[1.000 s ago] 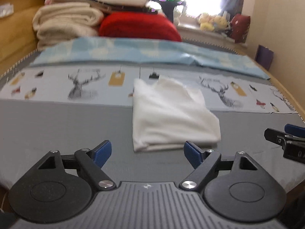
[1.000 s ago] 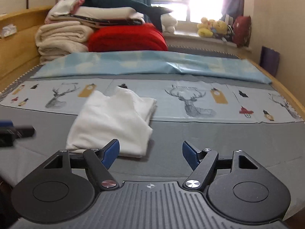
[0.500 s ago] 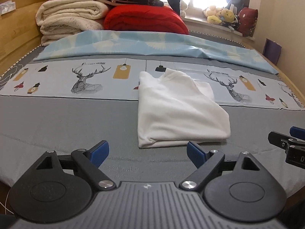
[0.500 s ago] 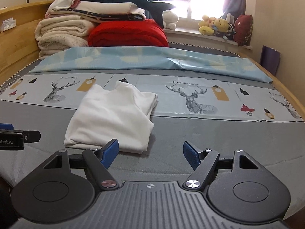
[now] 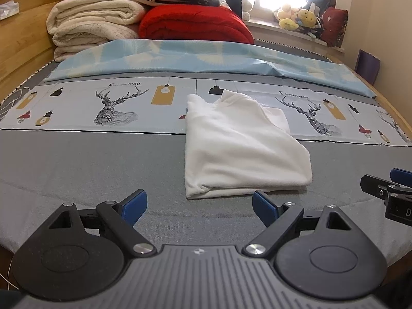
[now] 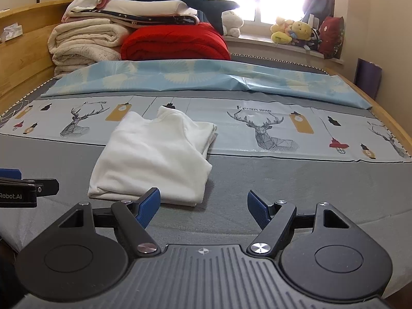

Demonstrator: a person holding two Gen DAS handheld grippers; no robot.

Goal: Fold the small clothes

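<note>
From the left wrist: white shirt [image 5: 242,146] lying folded on the bed [image 5: 90,159], about midway across, its near hem close to the bed's front edge and its collar end over the deer-print strip [image 5: 116,103]. Left gripper [image 5: 199,204] wide, nothing between the blue pads, hanging just short of the near hem; tip of the right gripper [image 5: 386,190] showing at the right border. Looks soft, light and limp, likely to sag and slide open if lifted by a single layer. From the right wrist: same shirt [image 6: 154,159] left of centre, stacked layers showing along its right side. Right gripper [image 6: 203,204] also wide and empty, its left pad just in front of the near hem. Best pinched at a near corner, through all layers together.
</note>
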